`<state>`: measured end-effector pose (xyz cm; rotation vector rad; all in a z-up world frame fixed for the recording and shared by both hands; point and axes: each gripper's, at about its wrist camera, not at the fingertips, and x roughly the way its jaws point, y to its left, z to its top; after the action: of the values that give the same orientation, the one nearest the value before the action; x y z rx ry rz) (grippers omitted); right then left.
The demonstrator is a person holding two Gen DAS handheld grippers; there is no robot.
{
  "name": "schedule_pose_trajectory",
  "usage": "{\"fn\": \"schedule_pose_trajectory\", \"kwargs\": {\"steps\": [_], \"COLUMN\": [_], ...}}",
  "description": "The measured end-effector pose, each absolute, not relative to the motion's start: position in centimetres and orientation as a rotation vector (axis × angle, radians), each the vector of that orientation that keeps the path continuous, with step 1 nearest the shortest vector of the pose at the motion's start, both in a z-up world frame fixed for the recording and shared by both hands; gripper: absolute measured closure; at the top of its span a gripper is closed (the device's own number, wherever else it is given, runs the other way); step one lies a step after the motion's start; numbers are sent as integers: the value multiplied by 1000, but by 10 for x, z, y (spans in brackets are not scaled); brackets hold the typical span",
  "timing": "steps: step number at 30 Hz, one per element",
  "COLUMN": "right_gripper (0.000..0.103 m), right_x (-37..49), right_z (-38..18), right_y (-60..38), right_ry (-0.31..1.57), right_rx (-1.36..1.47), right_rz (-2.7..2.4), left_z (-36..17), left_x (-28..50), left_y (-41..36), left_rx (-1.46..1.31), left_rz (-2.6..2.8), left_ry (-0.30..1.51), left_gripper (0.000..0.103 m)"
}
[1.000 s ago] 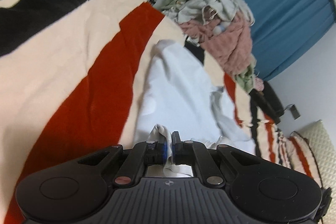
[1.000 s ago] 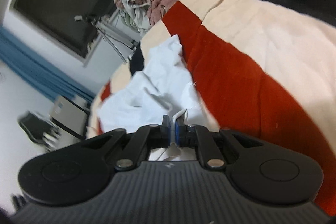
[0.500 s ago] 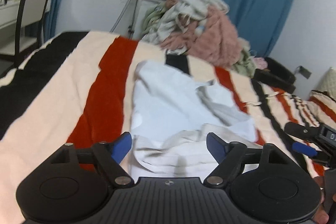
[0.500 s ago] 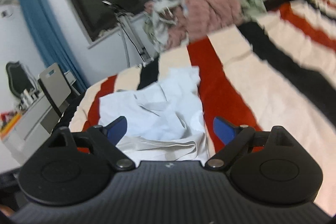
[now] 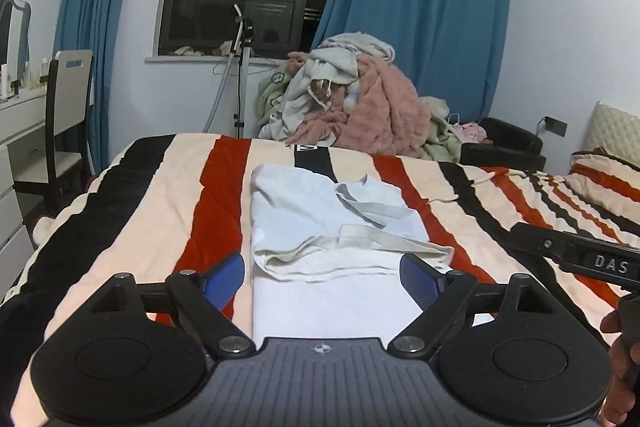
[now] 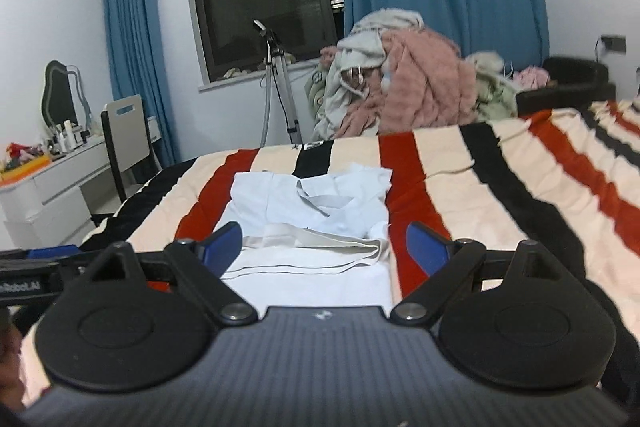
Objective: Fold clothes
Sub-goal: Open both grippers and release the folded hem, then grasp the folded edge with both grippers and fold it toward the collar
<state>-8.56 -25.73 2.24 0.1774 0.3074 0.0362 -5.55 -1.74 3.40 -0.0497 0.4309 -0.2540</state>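
A white garment (image 5: 336, 227) lies partly folded on the striped bedspread (image 5: 160, 211), its near hem doubled back over the middle. It also shows in the right wrist view (image 6: 316, 223). My left gripper (image 5: 322, 275) is open and empty, raised above the near edge of the garment. My right gripper (image 6: 324, 247) is open and empty, also above the near edge. Part of the right gripper (image 5: 576, 255) shows at the right of the left wrist view.
A heap of unfolded clothes (image 5: 352, 103) with a pink fleece sits at the far end of the bed. A tripod stand (image 5: 240, 75) stands by the window. A chair (image 5: 68, 115) and white desk (image 6: 48, 187) stand on the left. A pillow (image 5: 608, 171) lies far right.
Both grippers were shut on the garment's edge a second ago. They opened, let go of the cloth and pulled back and up, so the bed now lies level in view.
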Motion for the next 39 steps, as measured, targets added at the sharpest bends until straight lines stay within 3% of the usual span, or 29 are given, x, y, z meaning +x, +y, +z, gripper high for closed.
{"fn": "schedule_pose_trajectory", "kwargs": {"steps": [15, 19, 26, 32, 33, 38, 39], "right_gripper": [13, 12, 13, 12, 12, 12, 12], "right_x": [-95, -94, -92, -90, -89, -87, -86], "right_z": [15, 15, 12, 10, 10, 8, 8], "right_y": [-245, -245, -242, -244, -244, -243, -242], "right_ry": [321, 323, 335, 342, 344, 356, 359], "right_rx": [150, 149, 130, 135, 135, 131, 132], "right_rz": [34, 34, 15, -5, -5, -5, -3], "left_z": [21, 11, -49, -74, -78, -98, -102], "left_x": [-62, -50, -3, 13, 15, 26, 28], "left_y": [-14, -8, 12, 31, 34, 50, 53], "left_rx": [-76, -193, -570, -739, -766, -900, -926], "left_rz": [-255, -313, -386, -302, -286, -210, -194], "left_ry": [486, 580, 930, 926, 921, 897, 891], "left_gripper": [17, 17, 20, 28, 30, 79, 85]}}
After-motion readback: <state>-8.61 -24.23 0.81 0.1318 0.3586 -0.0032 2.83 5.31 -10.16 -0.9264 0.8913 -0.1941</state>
